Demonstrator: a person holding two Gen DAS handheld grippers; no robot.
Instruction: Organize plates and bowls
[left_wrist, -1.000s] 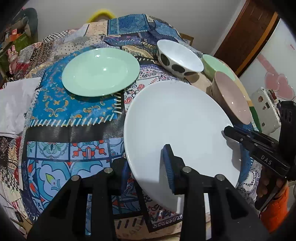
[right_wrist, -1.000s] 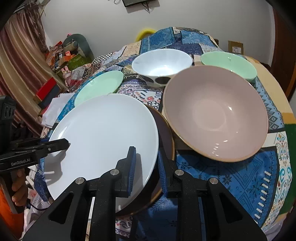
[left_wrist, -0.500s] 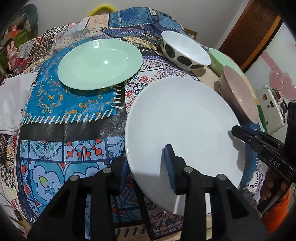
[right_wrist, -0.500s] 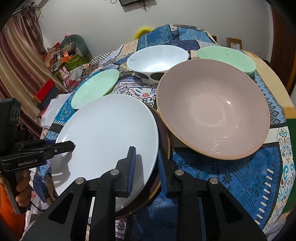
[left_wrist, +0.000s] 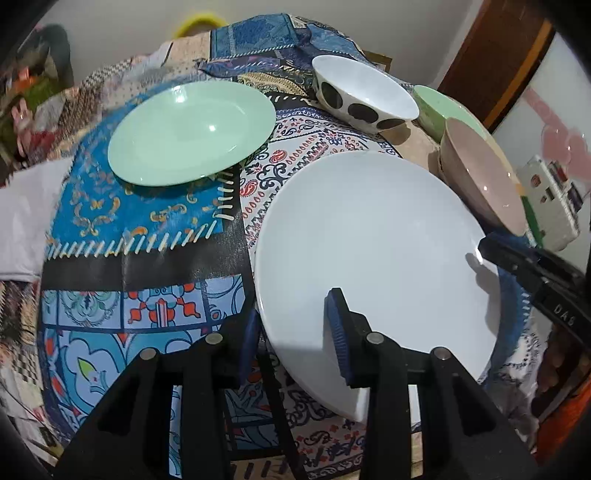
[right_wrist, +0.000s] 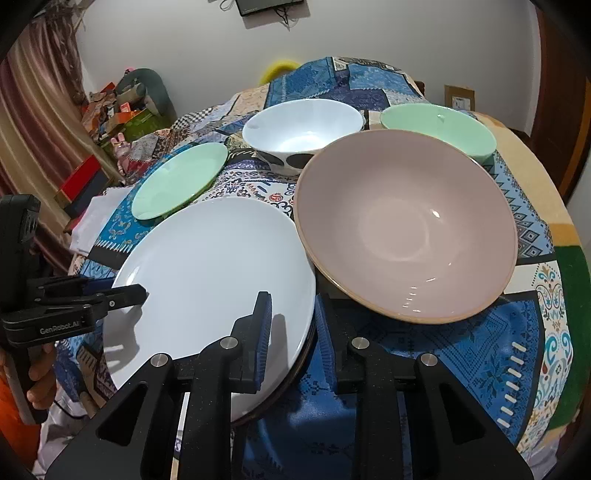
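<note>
The white plate is sitting tilted between us: we are gripping its near rim in our left gripper, while our right gripper is clamping the opposite rim, beside the pink bowl.

Matte black left gripper, blue ribbed pads on fingers, silver screws, matching right gripper, white lettering, orange sleeve

I see even indoor light, glare on pink bowl, heavy fisheye warp, blurred left-view edges.
</note>
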